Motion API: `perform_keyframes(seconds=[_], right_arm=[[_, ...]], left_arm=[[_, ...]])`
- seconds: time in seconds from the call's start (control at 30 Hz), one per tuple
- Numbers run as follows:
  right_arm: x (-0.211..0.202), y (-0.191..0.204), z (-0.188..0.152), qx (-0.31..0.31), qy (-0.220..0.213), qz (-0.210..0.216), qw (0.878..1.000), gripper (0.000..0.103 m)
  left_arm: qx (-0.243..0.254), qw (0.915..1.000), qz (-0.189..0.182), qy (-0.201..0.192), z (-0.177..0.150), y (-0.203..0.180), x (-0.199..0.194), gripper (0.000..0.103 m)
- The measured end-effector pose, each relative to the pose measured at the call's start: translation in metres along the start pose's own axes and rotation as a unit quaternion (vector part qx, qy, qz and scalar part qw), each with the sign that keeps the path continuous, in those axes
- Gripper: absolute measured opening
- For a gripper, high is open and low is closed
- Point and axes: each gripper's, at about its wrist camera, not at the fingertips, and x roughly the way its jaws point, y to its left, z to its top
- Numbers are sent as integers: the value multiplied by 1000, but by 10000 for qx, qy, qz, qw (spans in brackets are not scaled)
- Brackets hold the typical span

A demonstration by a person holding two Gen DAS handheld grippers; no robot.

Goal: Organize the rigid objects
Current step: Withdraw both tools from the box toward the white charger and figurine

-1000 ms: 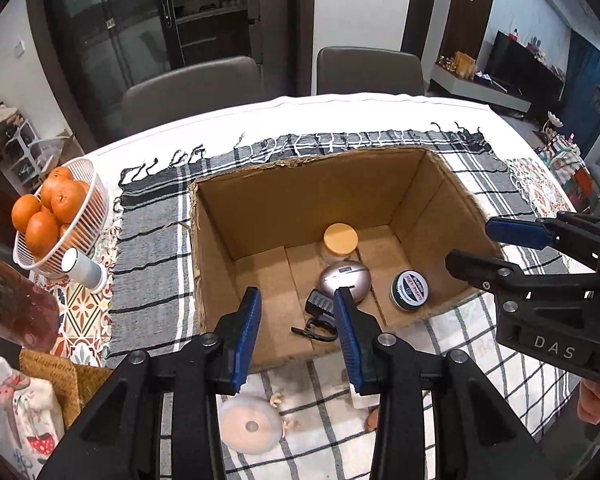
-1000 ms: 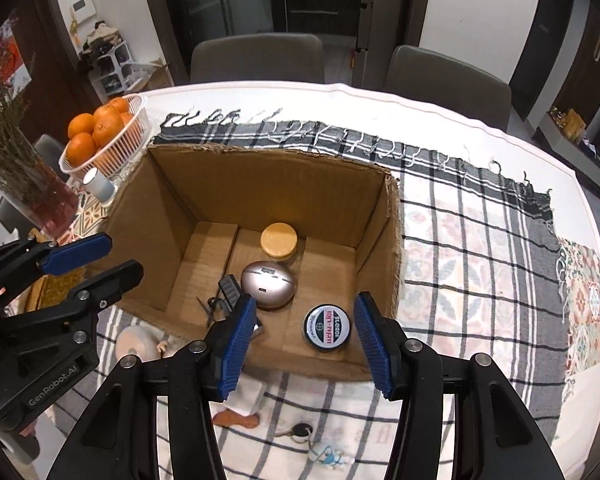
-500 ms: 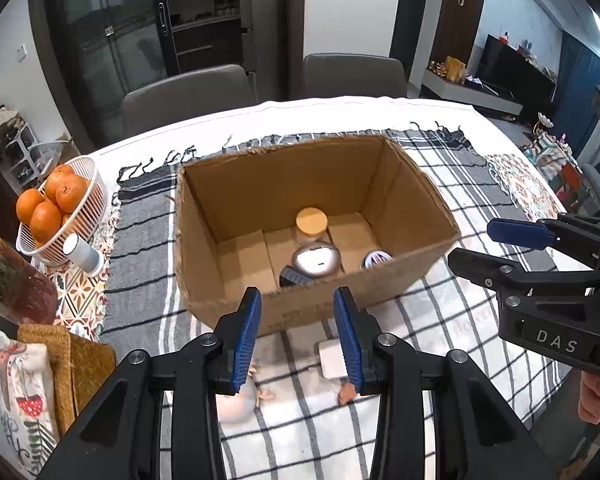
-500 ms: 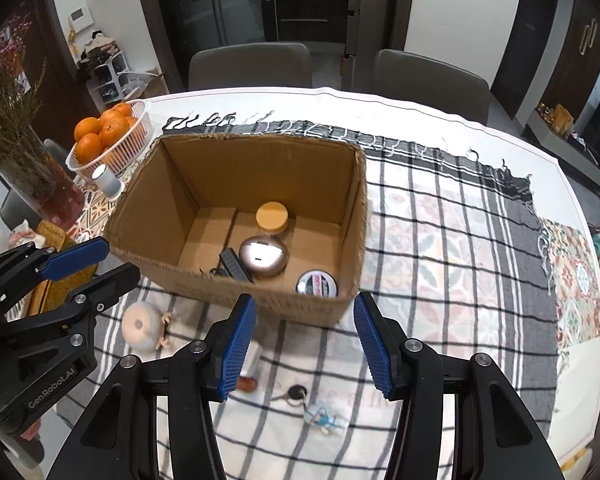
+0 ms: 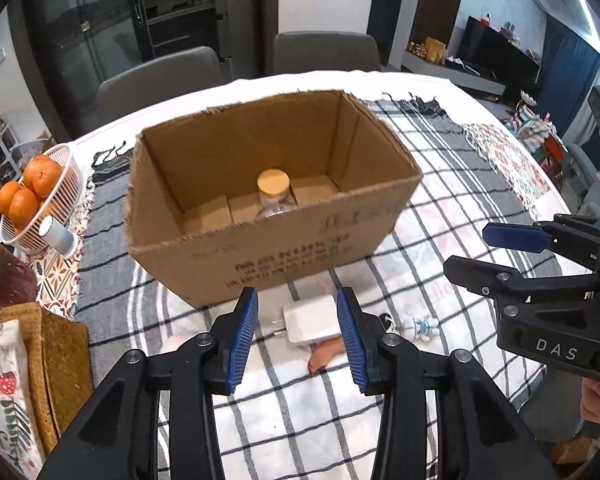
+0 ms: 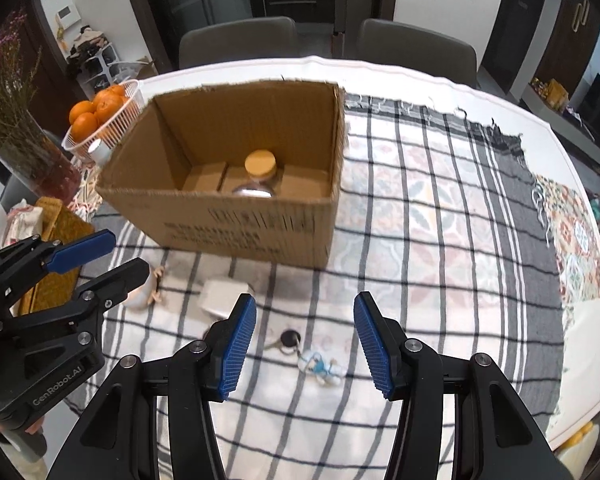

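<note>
Across a round white counter point(image 6: 512, 108) lies a grey and white checked cloth point(image 6: 432, 216), its fringed far edge stopping short of the counter's rim. Two grey chairs point(image 6: 236, 40) stand behind the counter, with dark glass-fronted cabinets beyond them.

An open cardboard box point(image 5: 268, 236) sits on the cloth toward the left, its top edges ragged. Inside it a clear jar with a tan lid point(image 5: 274, 190) stands upright against the far wall. To the right of the box the cloth runs bare to the counter's edge. To the left, the counter is crowded: a white wire basket of oranges point(image 5: 28, 196), a small white cup point(image 5: 58, 234) lying against it, a glass vase of dried stems point(image 6: 32, 160), and a woven mat point(image 5: 56, 360) at the near edge.

On the strip of cloth in front of the box lie small loose things, apart from one another: a white charger block point(image 5: 310, 322), a round pale doll's head point(image 6: 142, 296) partly hidden, and a keyring with a small white and blue figure point(image 6: 320, 366).

The left gripper point(image 5: 298, 340) points down over the charger, its blue-padded jaws opening and pinching nothing. The right gripper point(image 6: 306, 346) points down over the keyring, jaws spread and empty.
</note>
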Motion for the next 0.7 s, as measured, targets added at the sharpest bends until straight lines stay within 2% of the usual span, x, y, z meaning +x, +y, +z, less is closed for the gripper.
perform_keyframes(seconds=[0.7], right_arm=[[42,-6,-34,-15,899,108,9959,52]], left_arm=[[-79,9960,-241,861,-22,-8,56,44]])
